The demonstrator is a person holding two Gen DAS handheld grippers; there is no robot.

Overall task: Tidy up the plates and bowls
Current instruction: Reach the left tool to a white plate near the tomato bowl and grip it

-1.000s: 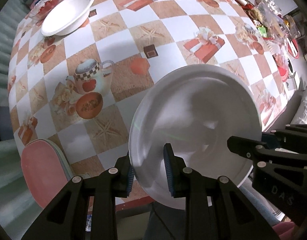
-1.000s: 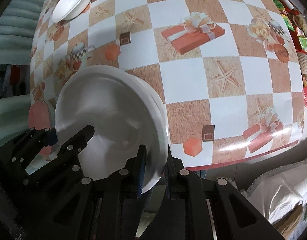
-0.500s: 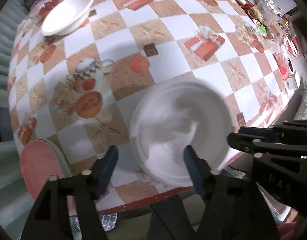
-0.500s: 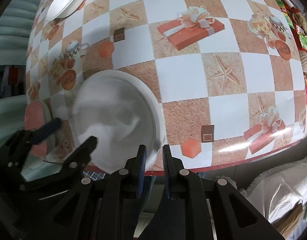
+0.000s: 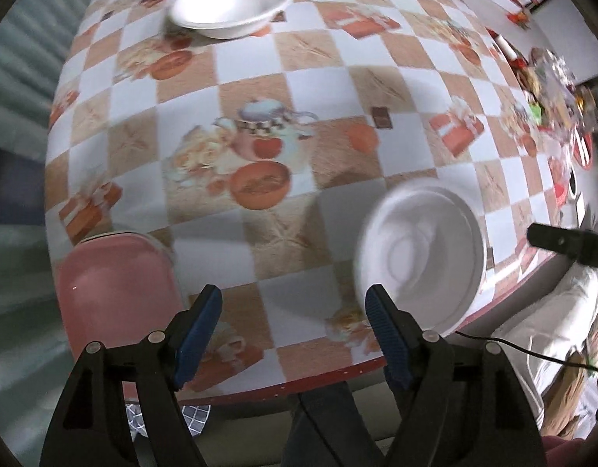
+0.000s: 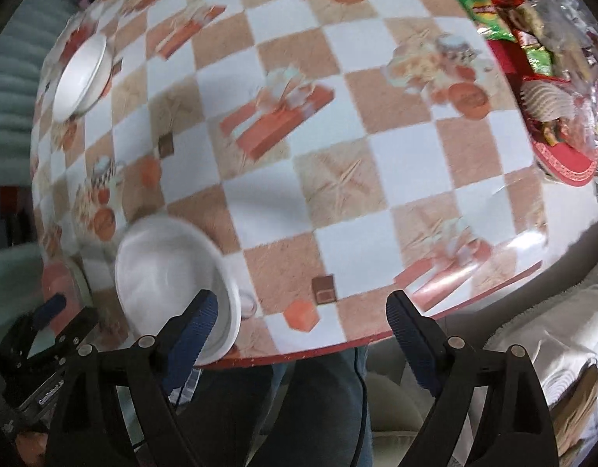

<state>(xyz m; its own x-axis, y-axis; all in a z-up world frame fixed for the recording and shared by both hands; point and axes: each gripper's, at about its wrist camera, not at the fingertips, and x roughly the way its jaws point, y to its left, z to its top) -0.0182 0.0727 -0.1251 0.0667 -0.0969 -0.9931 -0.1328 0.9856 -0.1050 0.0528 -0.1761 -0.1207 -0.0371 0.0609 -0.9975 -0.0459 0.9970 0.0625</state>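
Note:
A white plate [image 5: 423,257] lies on the checked tablecloth near the table's front edge; it also shows in the right wrist view [image 6: 170,276]. A white bowl [image 5: 233,2] stands at the far side, and it shows at the far left in the right wrist view [image 6: 83,76]. A pink plate [image 5: 116,292] lies at the front left corner. My left gripper [image 5: 291,323] is open and empty above the cloth, between the pink plate and the white plate. My right gripper [image 6: 303,330] is open and empty at the table's front edge, right of the white plate.
A red tray [image 6: 560,155] with snack packets and a clutter of wrappers [image 5: 548,89] fill the table's right end. The table edge [image 6: 377,340] runs just under the right gripper. A person's legs and a white cushion [image 6: 552,346] lie below.
Both grippers let go of the white plate and opened wide. The plate now lies flat on the cloth. Both grippers have drawn back and apart, the left one toward the pink plate.

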